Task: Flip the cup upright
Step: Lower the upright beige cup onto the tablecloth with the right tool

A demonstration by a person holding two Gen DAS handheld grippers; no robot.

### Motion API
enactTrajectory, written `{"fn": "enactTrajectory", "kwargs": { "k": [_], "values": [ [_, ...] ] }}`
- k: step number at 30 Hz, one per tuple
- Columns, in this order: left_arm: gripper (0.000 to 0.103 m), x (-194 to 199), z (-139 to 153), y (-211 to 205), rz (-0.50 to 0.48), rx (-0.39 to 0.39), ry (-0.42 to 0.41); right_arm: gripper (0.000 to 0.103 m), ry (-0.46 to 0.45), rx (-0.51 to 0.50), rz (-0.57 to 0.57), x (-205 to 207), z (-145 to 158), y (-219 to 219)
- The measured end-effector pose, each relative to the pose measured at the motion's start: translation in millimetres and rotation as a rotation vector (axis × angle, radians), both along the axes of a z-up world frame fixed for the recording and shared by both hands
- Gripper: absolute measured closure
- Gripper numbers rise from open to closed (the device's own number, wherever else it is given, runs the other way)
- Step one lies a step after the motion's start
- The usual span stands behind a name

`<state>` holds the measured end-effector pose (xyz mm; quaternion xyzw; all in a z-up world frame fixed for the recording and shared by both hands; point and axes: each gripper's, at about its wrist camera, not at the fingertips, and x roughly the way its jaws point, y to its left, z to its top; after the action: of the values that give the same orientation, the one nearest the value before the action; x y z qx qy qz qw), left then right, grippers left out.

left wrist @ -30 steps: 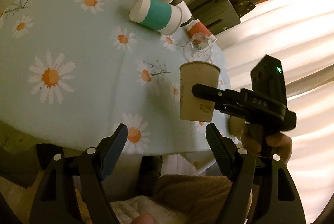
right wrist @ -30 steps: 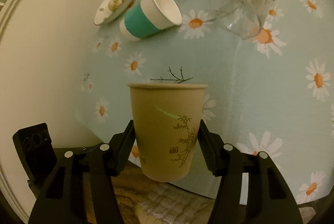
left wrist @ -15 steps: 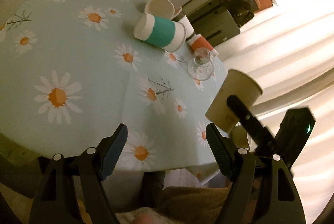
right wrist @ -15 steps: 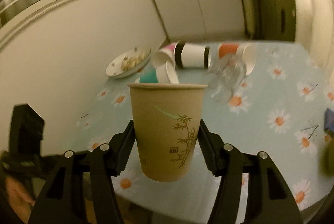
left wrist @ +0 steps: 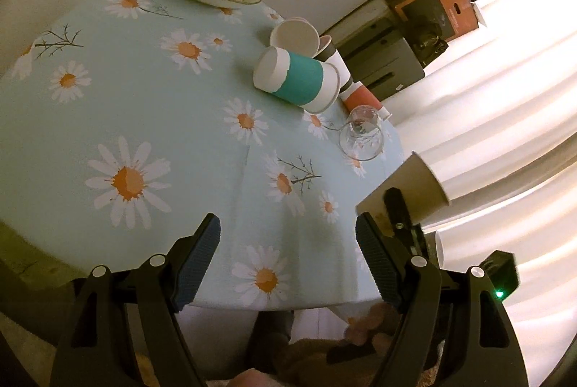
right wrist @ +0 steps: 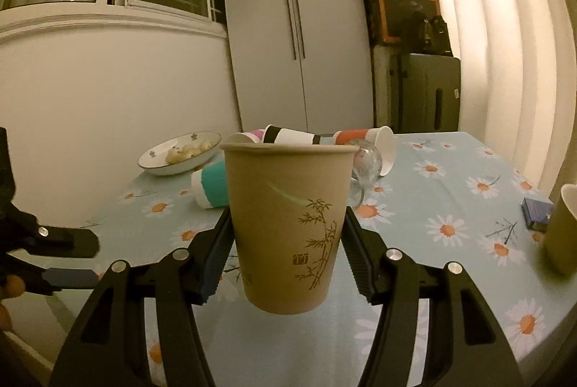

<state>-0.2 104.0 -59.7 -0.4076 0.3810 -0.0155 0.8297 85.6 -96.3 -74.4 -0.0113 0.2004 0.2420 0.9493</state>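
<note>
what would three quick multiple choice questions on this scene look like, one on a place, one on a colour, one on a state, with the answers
1. Where is the bowl of snacks?
A. on the table near the wall
B. on the floor
C. inside the cupboard

2. What colour is the band on the tipped cup nearest that bowl?
A. teal
B. yellow
C. black

3. What is the right gripper doing?
A. hanging open over the table
B. clamped on a brown paper cup
C. holding the drinking glass

Answers:
1. A: the bowl sits on the daisy tablecloth at the table's wall side.
2. A: the left wrist view shows a white cup lying on its side with a wide teal band.
3. B: both fingers press the sides of the brown cup, held rim up above the table, while the left gripper is open and holds nothing.
</note>
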Motion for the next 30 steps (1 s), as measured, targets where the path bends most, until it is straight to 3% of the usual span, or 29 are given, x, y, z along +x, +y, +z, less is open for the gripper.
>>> {"fn": "enactTrajectory", "kwargs": {
  "k": [10,22,30],
  "values": [
    [0.027,-3,2,0,0.011,0.009,-0.010,0.044,-0.155,-0.055,0.018,-17,-16,10],
    [0.027,-7,6,-2,0.024,0.038,-0.024,0.044,-0.092,-0.082,-0.010,-20,-42,0],
    [0.027,-9,8,-4,0.020,0.058,-0.030,0.044,-0.103,-0.102,-0.005,-29,-49,-3]
  ]
}}
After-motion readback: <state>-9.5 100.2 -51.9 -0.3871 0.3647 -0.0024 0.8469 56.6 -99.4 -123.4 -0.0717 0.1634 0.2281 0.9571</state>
